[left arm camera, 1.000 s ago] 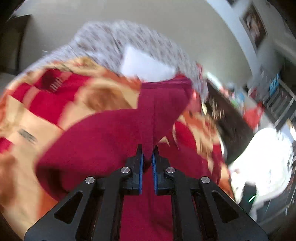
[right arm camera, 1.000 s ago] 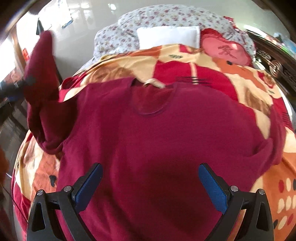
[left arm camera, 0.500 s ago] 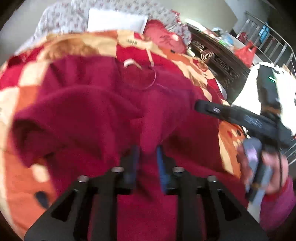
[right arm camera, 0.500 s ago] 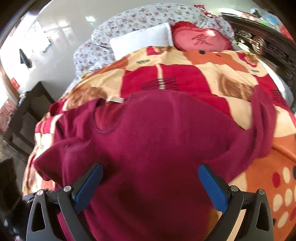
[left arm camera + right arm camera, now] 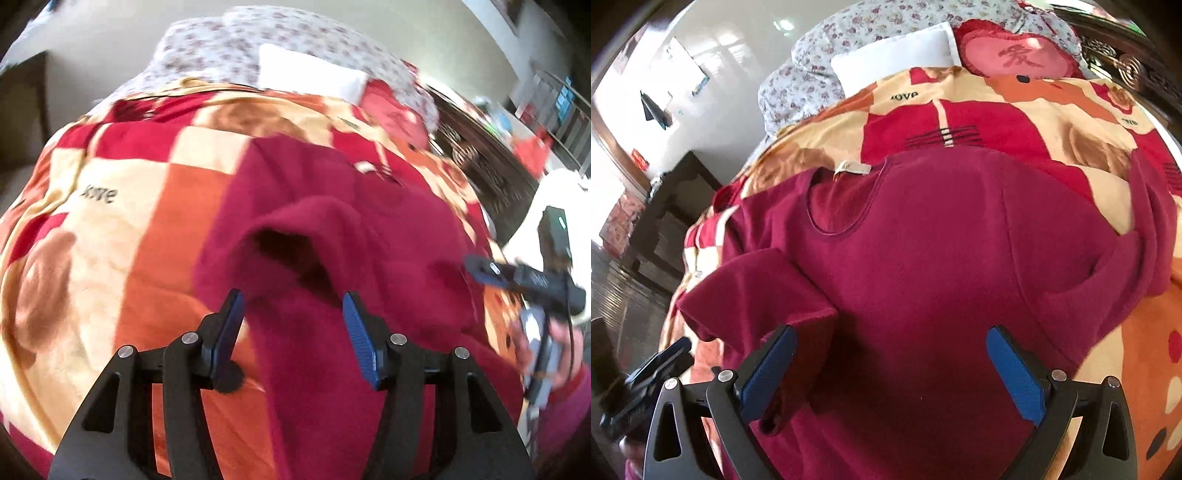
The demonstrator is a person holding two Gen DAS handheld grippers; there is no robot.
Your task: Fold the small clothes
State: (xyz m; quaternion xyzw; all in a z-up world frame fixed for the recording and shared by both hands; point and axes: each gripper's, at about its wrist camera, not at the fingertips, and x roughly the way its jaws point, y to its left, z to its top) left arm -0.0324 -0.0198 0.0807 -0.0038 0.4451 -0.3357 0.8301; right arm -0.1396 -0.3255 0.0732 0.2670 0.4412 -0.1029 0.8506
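Note:
A dark red long-sleeved top (image 5: 923,258) lies flat on a bed's patterned blanket, neckline (image 5: 842,206) toward the pillows. Its left sleeve (image 5: 295,236) is folded in across the body, the cuff gaping just ahead of my left gripper (image 5: 291,325). That gripper's jaws are opening and the blue pads stand clear of the cloth, nothing pinched. My right gripper (image 5: 892,365) hovers wide open over the lower body of the top, holding nothing. The right sleeve (image 5: 1145,229) lies bent at the far right edge. In the left wrist view the right gripper (image 5: 524,280) shows at the right edge.
The blanket (image 5: 1015,122) is red, orange and cream checks. A white pillow (image 5: 897,59), a red heart cushion (image 5: 1015,55) and a floral quilt (image 5: 258,48) lie at the head. A dark carved headboard (image 5: 491,177) is on the right, a dark cabinet (image 5: 672,206) beside the bed on the left.
My left gripper carried the left sleeve inward over the top's body, lowered it, then opened and let it go. The right gripper stayed open and shifted slightly over the top.

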